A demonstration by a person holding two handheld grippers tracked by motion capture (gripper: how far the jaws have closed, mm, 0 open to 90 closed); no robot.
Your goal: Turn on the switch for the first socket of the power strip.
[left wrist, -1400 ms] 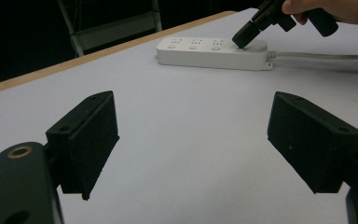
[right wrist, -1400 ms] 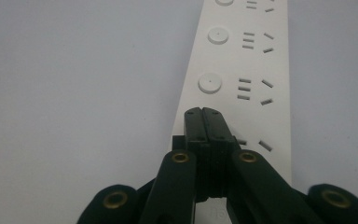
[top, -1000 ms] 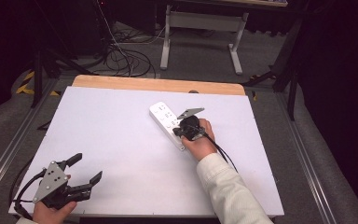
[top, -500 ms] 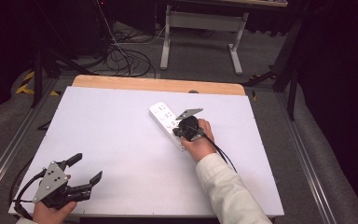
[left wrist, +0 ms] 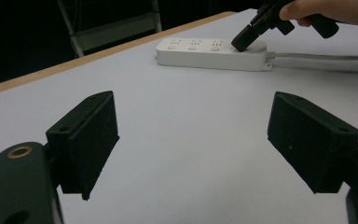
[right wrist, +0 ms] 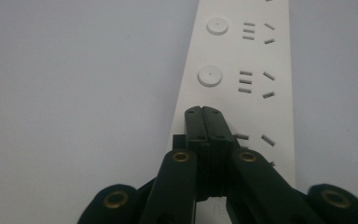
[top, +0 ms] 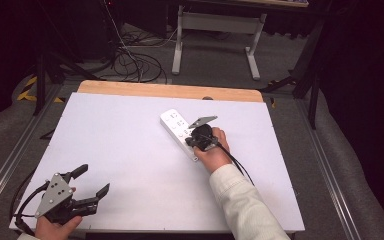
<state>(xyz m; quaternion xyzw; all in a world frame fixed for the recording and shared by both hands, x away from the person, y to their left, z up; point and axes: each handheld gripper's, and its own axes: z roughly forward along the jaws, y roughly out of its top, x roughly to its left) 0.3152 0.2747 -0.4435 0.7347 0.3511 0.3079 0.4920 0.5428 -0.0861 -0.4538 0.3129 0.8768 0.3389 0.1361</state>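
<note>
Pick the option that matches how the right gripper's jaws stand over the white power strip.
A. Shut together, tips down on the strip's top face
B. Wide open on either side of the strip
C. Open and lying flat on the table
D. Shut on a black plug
A: in the right gripper view the right gripper has its jaws pressed together, tips on the power strip beside a round button.

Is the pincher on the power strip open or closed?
Closed. The right gripper has its jaws pressed flat together, tips down on the power strip, nothing between them.
</note>
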